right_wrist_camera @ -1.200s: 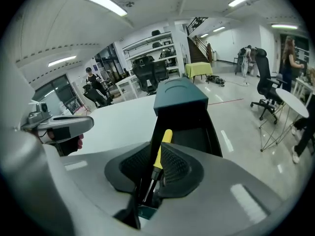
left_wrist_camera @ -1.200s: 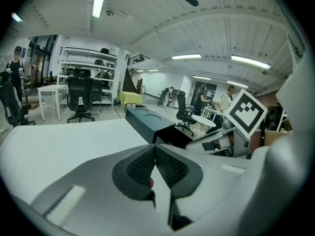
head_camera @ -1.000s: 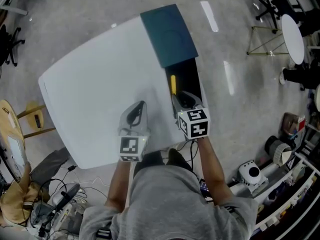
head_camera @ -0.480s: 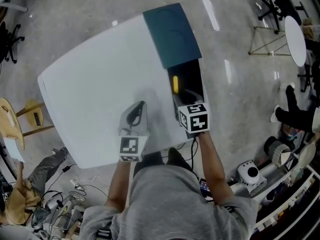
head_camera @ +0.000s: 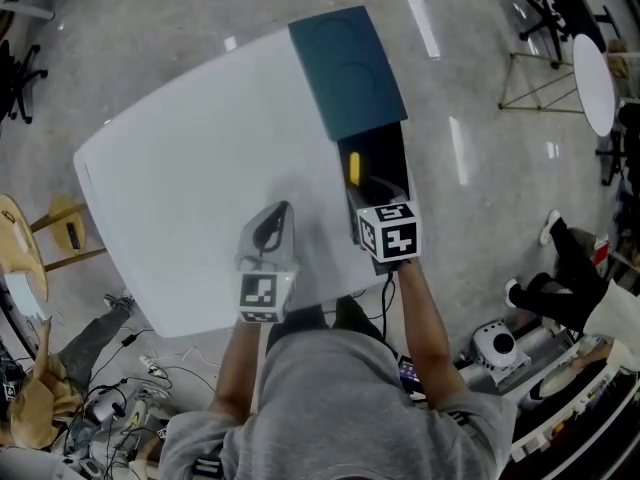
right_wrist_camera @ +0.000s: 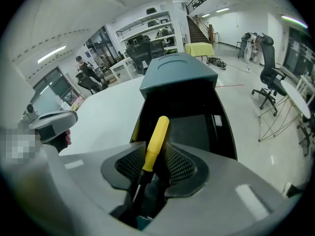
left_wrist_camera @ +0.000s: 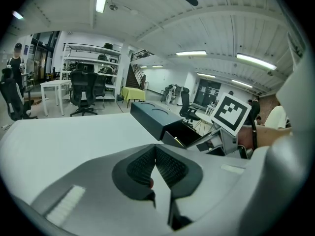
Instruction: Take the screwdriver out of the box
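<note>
A long dark teal box lies on the white table, its black tray slid out toward me. In the tray lies the screwdriver with a yellow handle. My right gripper points steeply down into the tray. In the right gripper view the screwdriver runs between the pads; the jaws have just been opening and stand apart around it, not pressing. My left gripper rests over the table left of the box, shut, with nothing in it.
The box sits at the table's right edge, with floor just beyond it. Office chairs, a round white side table and a person's legs are at the right. A wooden stool and cables are at the lower left.
My right gripper has sunk a little deeper into the tray, over the screwdriver. The left gripper has stayed put. A person has walked into view at the right.
</note>
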`<action>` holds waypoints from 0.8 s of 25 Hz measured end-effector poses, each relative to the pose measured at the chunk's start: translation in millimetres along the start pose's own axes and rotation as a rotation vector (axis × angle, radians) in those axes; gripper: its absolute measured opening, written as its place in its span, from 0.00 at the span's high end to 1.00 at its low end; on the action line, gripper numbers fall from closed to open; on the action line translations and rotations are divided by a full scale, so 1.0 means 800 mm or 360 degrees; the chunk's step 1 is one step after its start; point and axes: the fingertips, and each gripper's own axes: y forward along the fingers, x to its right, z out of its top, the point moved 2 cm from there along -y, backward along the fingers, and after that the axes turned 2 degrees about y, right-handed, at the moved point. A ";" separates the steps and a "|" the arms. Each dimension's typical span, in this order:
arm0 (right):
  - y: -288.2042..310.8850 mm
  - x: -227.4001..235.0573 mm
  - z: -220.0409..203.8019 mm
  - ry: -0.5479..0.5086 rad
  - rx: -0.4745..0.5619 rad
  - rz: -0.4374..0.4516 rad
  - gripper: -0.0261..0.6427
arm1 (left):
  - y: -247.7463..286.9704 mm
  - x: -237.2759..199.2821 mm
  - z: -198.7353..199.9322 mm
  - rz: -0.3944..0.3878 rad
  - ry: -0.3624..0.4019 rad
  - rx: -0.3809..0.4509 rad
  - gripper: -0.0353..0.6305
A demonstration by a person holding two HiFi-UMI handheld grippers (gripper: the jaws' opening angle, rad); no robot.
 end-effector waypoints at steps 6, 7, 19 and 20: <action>0.005 0.002 0.001 0.0002 -0.0021 -0.0002 0.76 | 0.002 -0.001 0.002 0.0001 0.0001 -0.0007 0.93; 0.005 0.003 0.001 0.0002 -0.0026 -0.0003 0.76 | 0.003 -0.001 0.003 0.0000 0.0004 -0.0010 0.93; 0.007 0.007 0.001 -0.0014 -0.0026 -0.0039 0.79 | 0.009 0.003 0.002 -0.0013 0.0010 -0.0012 0.93; 0.007 0.008 0.001 -0.0013 -0.0025 -0.0040 0.79 | 0.009 0.003 0.003 -0.0013 0.0009 -0.0011 0.93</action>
